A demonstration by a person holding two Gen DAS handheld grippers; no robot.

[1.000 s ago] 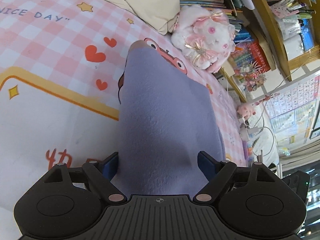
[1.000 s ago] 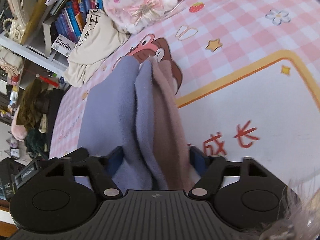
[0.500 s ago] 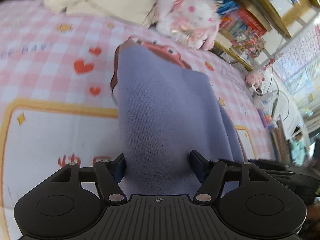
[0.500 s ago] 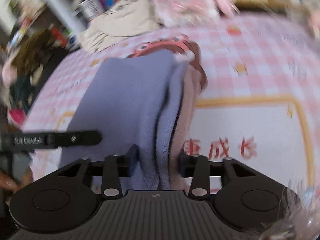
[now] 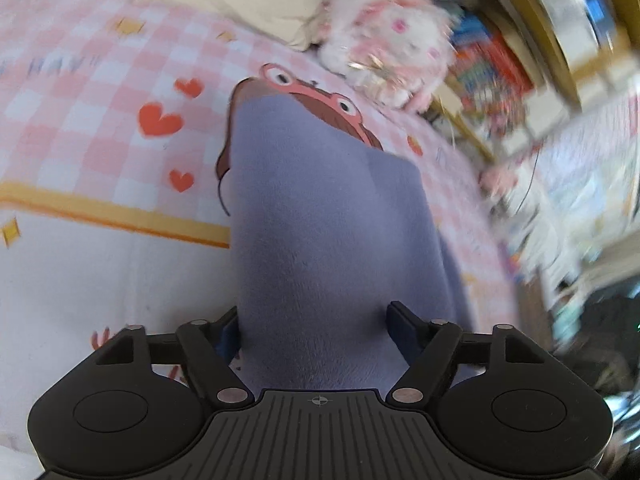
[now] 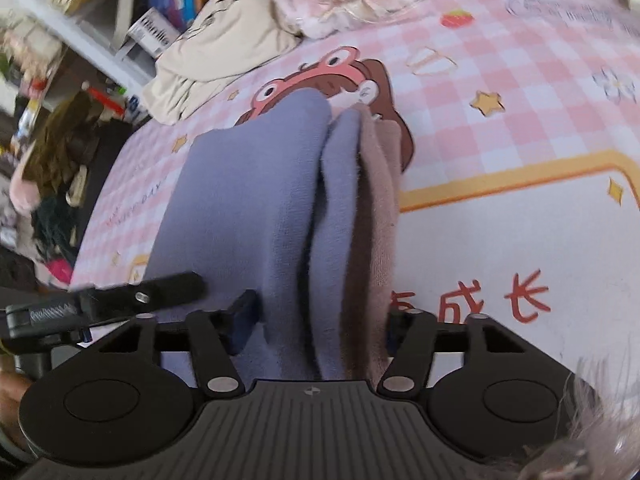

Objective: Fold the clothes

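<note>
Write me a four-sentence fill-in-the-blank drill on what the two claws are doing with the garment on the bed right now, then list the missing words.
1. The garment between the fingers of the left claw is ____ in colour.
2. In the right wrist view, the right claw holds purple layers beside a ____ layer.
3. The garment lies over a ____ checked blanket.
4. A fluffy ____ toy sits behind the garment.

Missing words: purple; brown; pink; plush

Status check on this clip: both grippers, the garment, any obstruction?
Left gripper and right gripper each clamp the fuzzy lavender-and-mauve garment. It hangs bunched, lifted above the pink checked blanket. Nothing obstructs.
</note>
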